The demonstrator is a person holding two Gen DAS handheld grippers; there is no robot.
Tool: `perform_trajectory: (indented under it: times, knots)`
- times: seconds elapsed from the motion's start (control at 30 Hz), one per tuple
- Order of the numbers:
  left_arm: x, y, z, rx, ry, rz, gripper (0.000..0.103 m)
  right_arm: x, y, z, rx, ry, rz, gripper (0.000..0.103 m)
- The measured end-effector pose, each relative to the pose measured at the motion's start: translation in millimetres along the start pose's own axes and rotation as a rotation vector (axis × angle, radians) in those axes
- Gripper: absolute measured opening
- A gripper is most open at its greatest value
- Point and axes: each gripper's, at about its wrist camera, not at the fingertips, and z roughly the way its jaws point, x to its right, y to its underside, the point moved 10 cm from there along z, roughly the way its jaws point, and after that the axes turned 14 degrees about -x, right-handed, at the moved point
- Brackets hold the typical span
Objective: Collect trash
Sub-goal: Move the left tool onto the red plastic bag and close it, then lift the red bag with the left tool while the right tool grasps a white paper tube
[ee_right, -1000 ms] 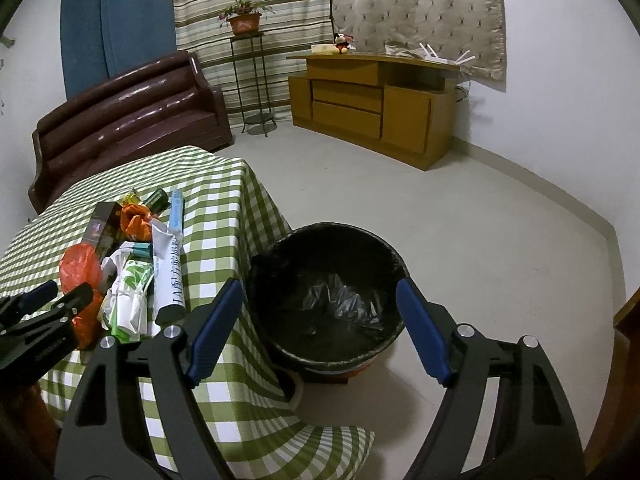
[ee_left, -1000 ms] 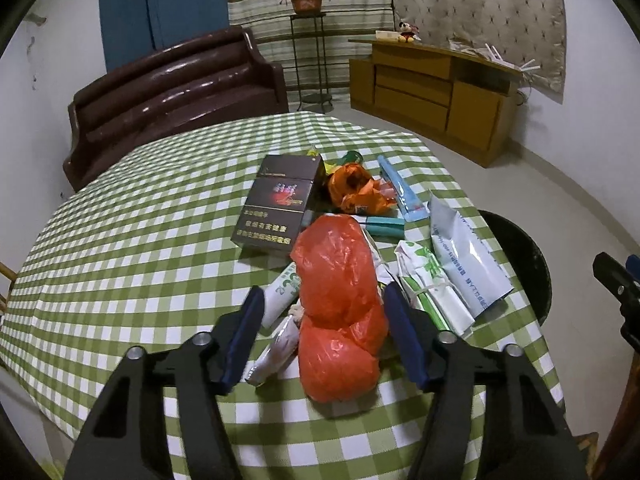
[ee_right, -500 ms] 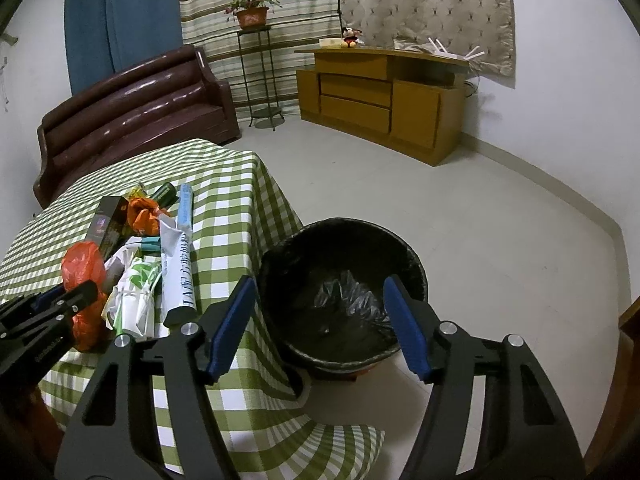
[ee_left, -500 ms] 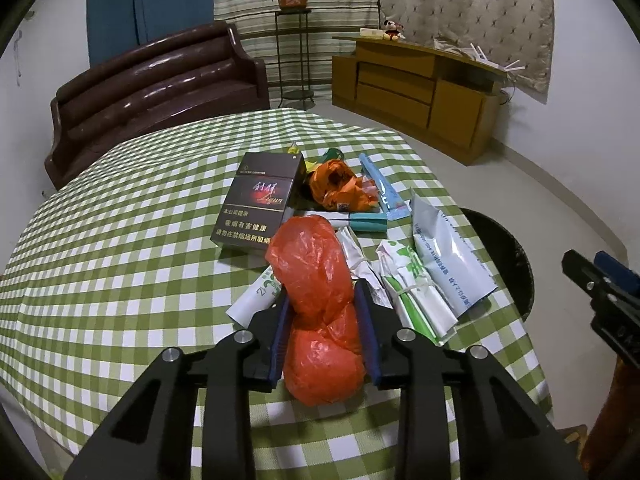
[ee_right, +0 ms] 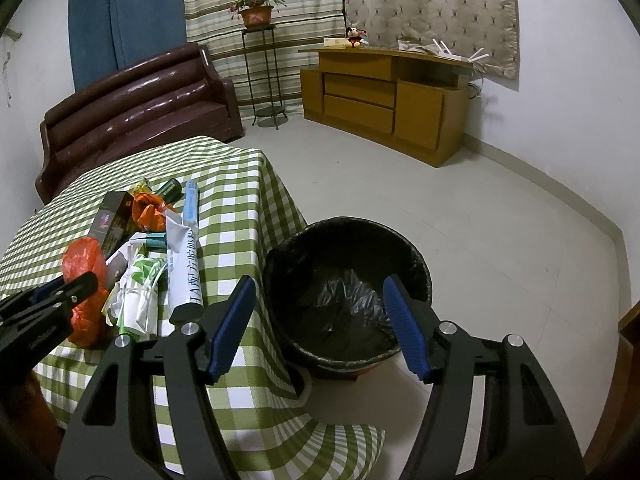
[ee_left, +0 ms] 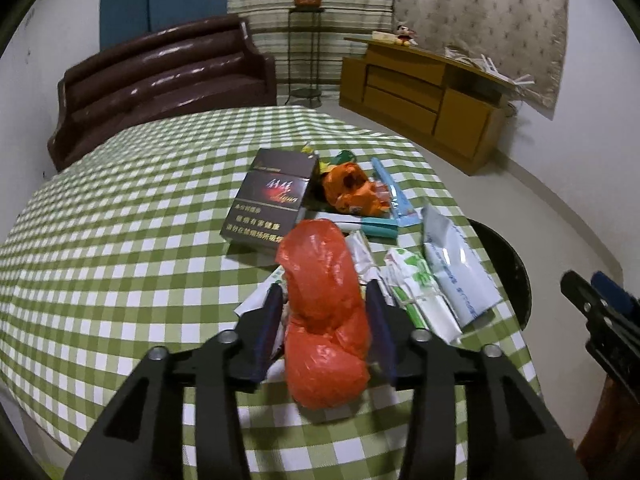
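While pinched, the bag: the red plastic bag (ee_left: 326,312) sits between the fingers of the left gripper (ee_left: 325,320), which are clenched on its middle; it lies near the front edge of the checked table (ee_left: 120,248), touching the white wrappers beside it.
Feel: probably very light and soft; thin crinkled film that bulges above and below the squeeze, so it looks loosely stuffed rather than solid.
Slip: likely slick; film can slide out of smooth pads if the squeeze is slack.
Where to hold: the waist, as now, seems right; the bulges on either side should act as stops.
Snag risk: the white-and-green packet (ee_left: 416,296) and a wrapper under the left finger lie just beside and may drag along.
Other hand: the right gripper (ee_right: 323,328) has its fingers spread wide and holds nothing, facing the black bin (ee_right: 344,292) on the floor beside the table.
Other trash: dark box (ee_left: 272,204), orange wrapper (ee_left: 352,192), white pouch (ee_left: 456,272).
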Motion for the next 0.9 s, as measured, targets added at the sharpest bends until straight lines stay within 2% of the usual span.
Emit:
perform_trajectory:
  times: [0.17,0.23,0.4,0.63,0.9]
  knots:
    - [1.5,-3.3,1.8,0.001,-0.002,0.014,0.045,-1.3,0.6,1.2,-0.005,0.000,-0.002,0.065]
    - [6.0,-4.7,0.8,0.009,-0.016,0.049,0.032,-1.3,0.7,1.3,-0.005,0.001,-0.003,0.065]
    - [14.3,-5.3,-4.6,0.024,0.014,0.083,0.023,-2.2,1.2,1.9,-0.004,0.002,-0.004,0.065]
    - [9.9,-7.3,-23.0,0.050,0.030,0.082,0.022,-6.8,3.2,4.2,0.003,-0.003,-0.015,0.065]
    - [-10.0,-3.8,-39.3,0.068,0.012,0.070,0.021,-23.2,1.0,-0.4,0.011,-0.017,-0.046,0.065]
